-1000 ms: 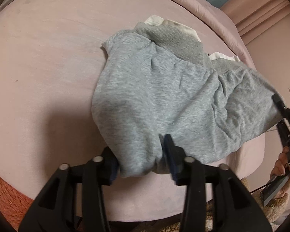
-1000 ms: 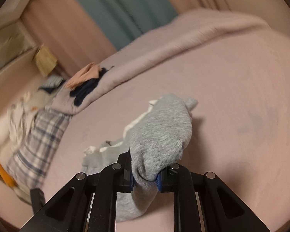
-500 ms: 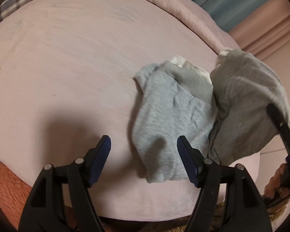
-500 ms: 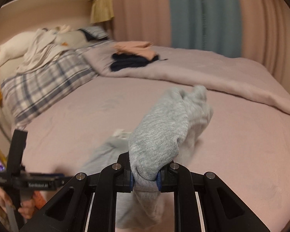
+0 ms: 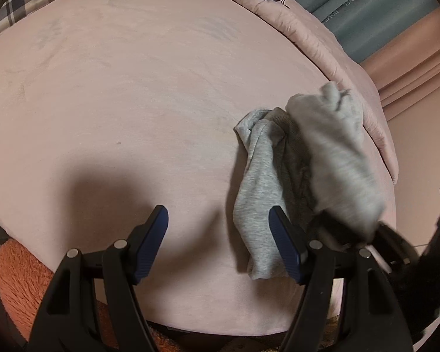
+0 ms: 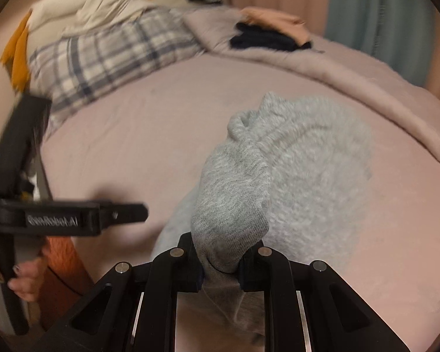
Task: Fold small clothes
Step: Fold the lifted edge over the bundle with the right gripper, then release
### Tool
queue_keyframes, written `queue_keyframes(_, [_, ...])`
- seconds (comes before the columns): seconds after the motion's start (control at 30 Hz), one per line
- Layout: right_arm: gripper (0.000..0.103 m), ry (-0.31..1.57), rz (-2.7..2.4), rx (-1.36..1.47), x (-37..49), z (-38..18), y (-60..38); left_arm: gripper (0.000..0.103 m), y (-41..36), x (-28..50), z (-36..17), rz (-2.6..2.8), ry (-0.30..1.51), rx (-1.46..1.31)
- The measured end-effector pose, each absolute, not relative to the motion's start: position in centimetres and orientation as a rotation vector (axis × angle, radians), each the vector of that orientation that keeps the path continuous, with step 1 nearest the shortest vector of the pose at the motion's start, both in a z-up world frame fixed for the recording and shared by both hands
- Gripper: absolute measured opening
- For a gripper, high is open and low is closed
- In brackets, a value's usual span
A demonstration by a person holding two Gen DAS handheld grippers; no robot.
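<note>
A small grey knit garment (image 5: 258,193) lies near the front right of the pink bed. My right gripper (image 6: 220,267) is shut on a bunched fold of the grey garment (image 6: 234,205) and holds that part lifted above the bed. In the left wrist view the lifted part (image 5: 337,158) hangs over the lying part, with the right gripper (image 5: 366,234) at its lower end. My left gripper (image 5: 220,234) is open and empty, just left of the garment's lower end. It also shows in the right wrist view (image 6: 73,214) at the left.
A pink duvet (image 6: 352,67) is rolled along the far side of the bed. A plaid blanket (image 6: 102,58) and a stack of dark and peach folded clothes (image 6: 272,32) lie at the back. An orange fuzzy rug (image 5: 17,278) is below the bed's front edge.
My left gripper let go of the garment, opened and drew back to the left. My right gripper carried its grey fold up and over toward the left, above the lying part.
</note>
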State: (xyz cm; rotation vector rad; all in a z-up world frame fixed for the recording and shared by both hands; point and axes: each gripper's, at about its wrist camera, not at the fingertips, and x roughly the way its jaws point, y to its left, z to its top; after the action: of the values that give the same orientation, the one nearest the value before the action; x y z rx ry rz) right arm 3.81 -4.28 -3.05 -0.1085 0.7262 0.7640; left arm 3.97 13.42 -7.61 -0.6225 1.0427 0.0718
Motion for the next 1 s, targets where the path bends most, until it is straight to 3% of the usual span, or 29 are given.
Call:
queue_keyframes(0.37, [0.019,0.894,0.834,-0.154,4.1,-7.5,-1.1,0.071,14.4,3.7,-8.2,0.103,1.044,-0.63])
queue_keyframes(0.7, [0.02,0.922,0.843,-0.078,4.4,-8.1,-2.0,0.071,14.3,3.9,-8.5,0.093,1.054,-0.62])
queue_keyframes(0.8, [0.028,0.911,0.855,-0.069,4.1,-7.6,-2.1,0.076,14.2,3.8,-8.3,0.093,1.048,-0.613])
queue_keyframes(0.87, [0.047,0.91,0.895,-0.035,3.9,-7.2,-2.6,0.082,14.3,3.7,-8.1,0.096,1.036,-0.609])
queue_keyframes(0.93, [0.056,0.917,0.946,0.007,3.6,-6.8,-3.0,0.084,14.4,3.6,-7.8,0.099,1.027,-0.603])
queue_keyframes(1.0, [0.058,0.91,0.969,0.025,3.1,-6.3,-3.5,0.084,14.4,3.6,-7.6,0.1,1.021,-0.601])
